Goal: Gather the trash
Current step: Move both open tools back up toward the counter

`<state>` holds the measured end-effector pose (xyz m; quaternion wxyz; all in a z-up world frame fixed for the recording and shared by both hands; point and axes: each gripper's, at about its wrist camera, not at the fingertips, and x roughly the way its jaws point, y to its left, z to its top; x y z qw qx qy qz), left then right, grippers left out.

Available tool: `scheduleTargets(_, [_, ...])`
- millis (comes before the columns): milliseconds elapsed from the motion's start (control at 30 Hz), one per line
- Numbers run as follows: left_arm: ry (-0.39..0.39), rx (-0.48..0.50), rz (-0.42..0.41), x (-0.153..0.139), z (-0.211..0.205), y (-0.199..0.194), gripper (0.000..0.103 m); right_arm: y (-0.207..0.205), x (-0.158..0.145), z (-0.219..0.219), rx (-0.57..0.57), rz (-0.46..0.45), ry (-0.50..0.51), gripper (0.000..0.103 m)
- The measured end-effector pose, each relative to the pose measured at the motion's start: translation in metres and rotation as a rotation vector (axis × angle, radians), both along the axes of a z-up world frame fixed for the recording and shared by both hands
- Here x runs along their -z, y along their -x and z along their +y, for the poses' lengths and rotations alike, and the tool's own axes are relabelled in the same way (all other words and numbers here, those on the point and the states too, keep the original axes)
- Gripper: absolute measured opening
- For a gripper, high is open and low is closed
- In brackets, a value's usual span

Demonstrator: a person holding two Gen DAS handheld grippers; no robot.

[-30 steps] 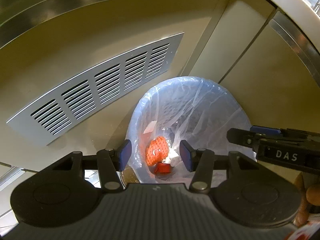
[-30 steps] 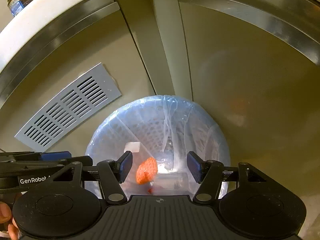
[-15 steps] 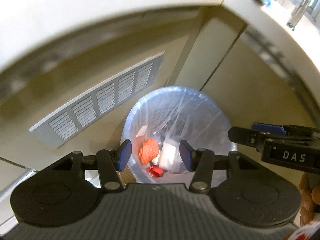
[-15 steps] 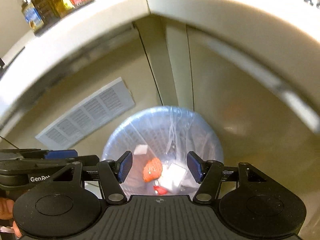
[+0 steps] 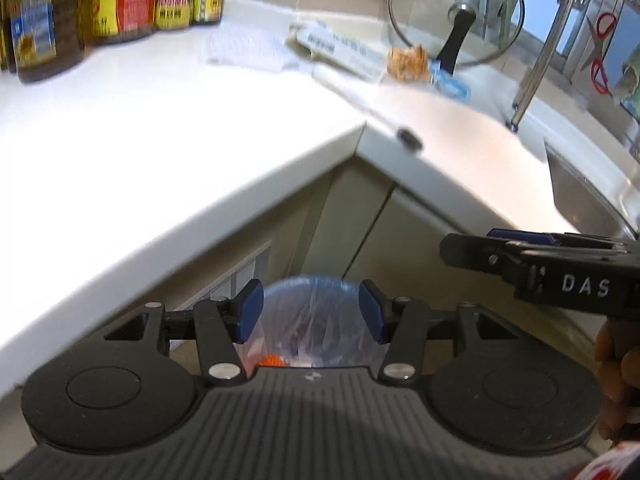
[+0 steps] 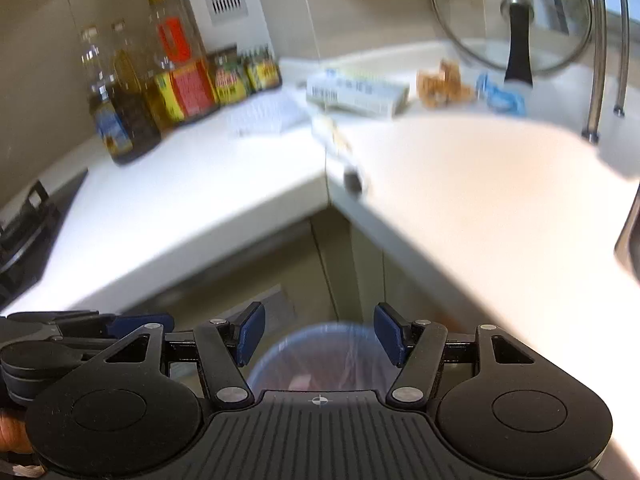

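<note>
My left gripper (image 5: 311,310) is open and empty above the plastic-lined trash bin (image 5: 316,300) on the floor, with orange trash (image 5: 272,359) inside. My right gripper (image 6: 320,334) is open and empty over the same bin (image 6: 320,344). On the white corner counter (image 5: 160,128) lie a crumpled orange-brown wrapper (image 5: 407,62), a blue wrapper (image 5: 450,84), a flat carton (image 5: 336,46), a clear plastic sheet (image 5: 248,50) and a small dark piece (image 5: 410,138). The wrapper (image 6: 442,84), the carton (image 6: 356,94) and the dark piece (image 6: 354,180) also show in the right wrist view.
Oil bottles and jars (image 6: 168,88) line the back left of the counter. A glass lid (image 6: 516,20) leans at the back. A faucet (image 6: 596,56) and sink (image 5: 588,200) are at the right. A stove (image 6: 24,228) is at the left. The other gripper (image 5: 560,276) is alongside.
Both grippers rose from close over the bin to above counter height. The counter top and its trash came into view. Both stayed open and empty.
</note>
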<state>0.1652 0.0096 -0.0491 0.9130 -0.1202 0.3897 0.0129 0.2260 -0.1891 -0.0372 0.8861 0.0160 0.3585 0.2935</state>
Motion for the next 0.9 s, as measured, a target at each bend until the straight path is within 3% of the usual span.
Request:
scheduleTargets(533, [-0.09, -0.173, -0.135, -0.063, 0.017, -0.034, 0.049, -0.056, -0.044, -0.018, -0.091, -0.087, -0.072, 0.061])
scheduleTargets(767, [-0.111, -0.251, -0.134, -0.072, 0.024, -0.045, 0.049, -0.074, -0.043, -0.021, -0.147, -0.1, -0.078, 0.061])
scheduleTargets(900, [-0.147, -0.222, -0.122, -0.072, 0.029, -0.062, 0.049, -0.082, -0.042, -0.019, -0.141, -0.105, -0.084, 0.061])
